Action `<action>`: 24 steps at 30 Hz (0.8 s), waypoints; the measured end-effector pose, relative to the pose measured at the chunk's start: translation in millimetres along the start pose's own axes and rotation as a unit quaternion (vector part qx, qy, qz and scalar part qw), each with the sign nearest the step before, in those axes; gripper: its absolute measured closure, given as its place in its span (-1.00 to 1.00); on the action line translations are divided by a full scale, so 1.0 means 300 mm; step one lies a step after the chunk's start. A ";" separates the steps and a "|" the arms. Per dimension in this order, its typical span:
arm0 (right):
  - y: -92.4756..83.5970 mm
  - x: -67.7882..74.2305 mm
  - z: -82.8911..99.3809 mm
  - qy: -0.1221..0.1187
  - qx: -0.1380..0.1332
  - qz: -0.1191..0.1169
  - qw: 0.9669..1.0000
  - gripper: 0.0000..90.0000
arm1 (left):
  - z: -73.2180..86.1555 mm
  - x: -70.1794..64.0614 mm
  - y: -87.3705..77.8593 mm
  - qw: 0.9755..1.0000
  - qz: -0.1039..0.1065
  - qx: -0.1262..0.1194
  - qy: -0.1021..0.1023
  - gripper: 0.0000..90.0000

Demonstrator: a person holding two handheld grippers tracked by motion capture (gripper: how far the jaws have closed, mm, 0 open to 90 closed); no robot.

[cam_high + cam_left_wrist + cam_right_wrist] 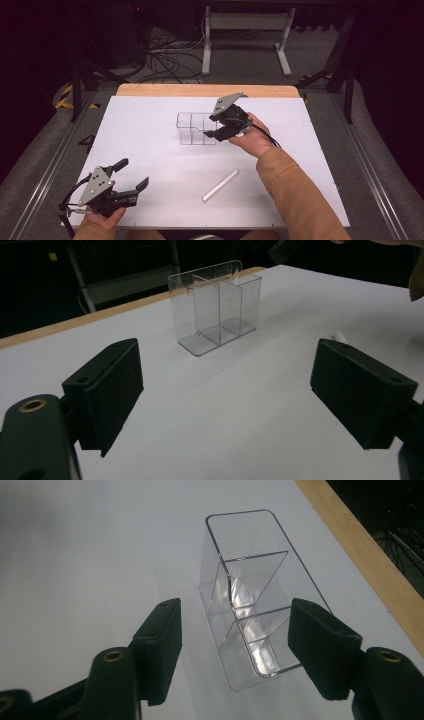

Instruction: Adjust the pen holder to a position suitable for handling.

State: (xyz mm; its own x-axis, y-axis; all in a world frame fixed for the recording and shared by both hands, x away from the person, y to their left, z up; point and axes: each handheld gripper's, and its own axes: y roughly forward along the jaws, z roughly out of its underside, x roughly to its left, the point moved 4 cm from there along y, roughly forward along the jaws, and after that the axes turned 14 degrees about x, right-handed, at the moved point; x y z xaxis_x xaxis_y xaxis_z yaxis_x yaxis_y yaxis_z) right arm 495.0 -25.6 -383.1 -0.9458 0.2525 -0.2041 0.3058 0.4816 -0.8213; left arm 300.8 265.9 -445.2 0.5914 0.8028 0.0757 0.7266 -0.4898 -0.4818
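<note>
A clear plastic container [192, 129] with three compartments stands upright on the white mat past the middle of the table. In the right gripper view the container [250, 580] runs away from me, and my right gripper [235, 650] is open, its jaws on either side of the container's near end without touching it. From above, the right gripper [211, 126] sits at the container's right end. A white stick [220, 185] lies flat nearer the front. My left gripper [133, 173] rests open and empty at the front left, facing the container [215, 310] and the stick's tip [340, 335].
The white mat [150, 115] covers most of a wooden table whose far edge [200, 90] shows bare. Beyond it on the floor are tangled cables [170, 60] and a white frame's legs [245, 35].
</note>
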 end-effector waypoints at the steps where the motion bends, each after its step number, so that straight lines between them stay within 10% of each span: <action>1: 0.004 -0.001 -0.004 -0.001 -0.001 -0.002 1.000 -0.08 | 0.001 0.000 -0.002 1.000 0.000 -0.001 -0.002 -0.68; 24: 0.201 -0.005 -0.076 -0.022 0.059 -0.015 0.998 0.23 | 0.010 0.003 0.000 1.000 0.001 0.003 -0.002 -0.68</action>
State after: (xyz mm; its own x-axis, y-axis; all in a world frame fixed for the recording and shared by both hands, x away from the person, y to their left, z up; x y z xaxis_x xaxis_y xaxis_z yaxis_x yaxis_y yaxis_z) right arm 517.2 22.3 -420.3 -0.9591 0.2013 -0.1990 0.2644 0.3864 -0.8836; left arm 300.5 267.7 -447.8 0.5914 0.8033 0.0703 0.7232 -0.4898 -0.4869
